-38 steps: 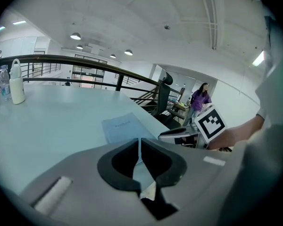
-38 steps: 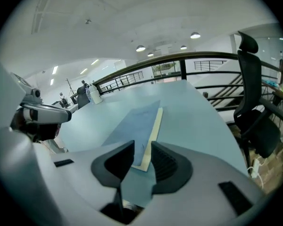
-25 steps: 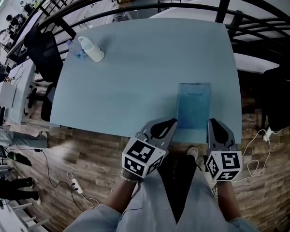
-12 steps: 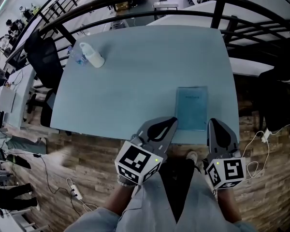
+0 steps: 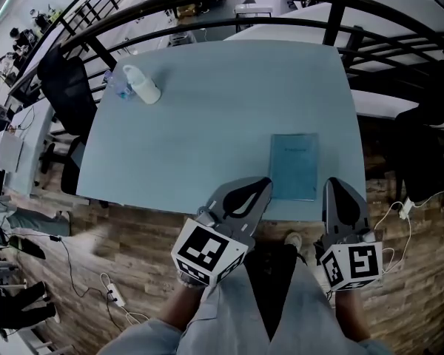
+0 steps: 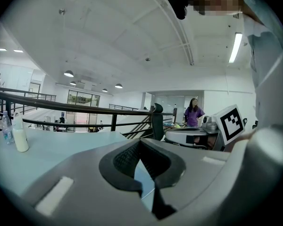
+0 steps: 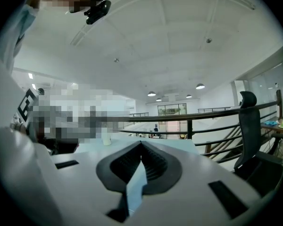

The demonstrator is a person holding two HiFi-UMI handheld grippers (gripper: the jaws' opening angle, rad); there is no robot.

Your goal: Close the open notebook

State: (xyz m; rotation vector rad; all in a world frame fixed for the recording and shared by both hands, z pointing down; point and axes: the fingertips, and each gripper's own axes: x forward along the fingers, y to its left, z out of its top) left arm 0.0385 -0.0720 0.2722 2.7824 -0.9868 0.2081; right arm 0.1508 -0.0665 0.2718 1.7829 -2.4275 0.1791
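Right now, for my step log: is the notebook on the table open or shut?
Shut: the notebook lies flat on the table as a single blue cover, with no spread pages showing.

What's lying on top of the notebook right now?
Nothing. The notebook lies closed and flat on the table, its cover bare. Its pages and the patch of table beneath it are covered.

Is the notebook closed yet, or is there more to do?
It looks finished. Done: the notebook lies flat and closed, cover up, near the front edge of the table. In hand: nothing; the left gripper and right gripper are both shut, with nothing between their fingers. Left: nothing that I can see.
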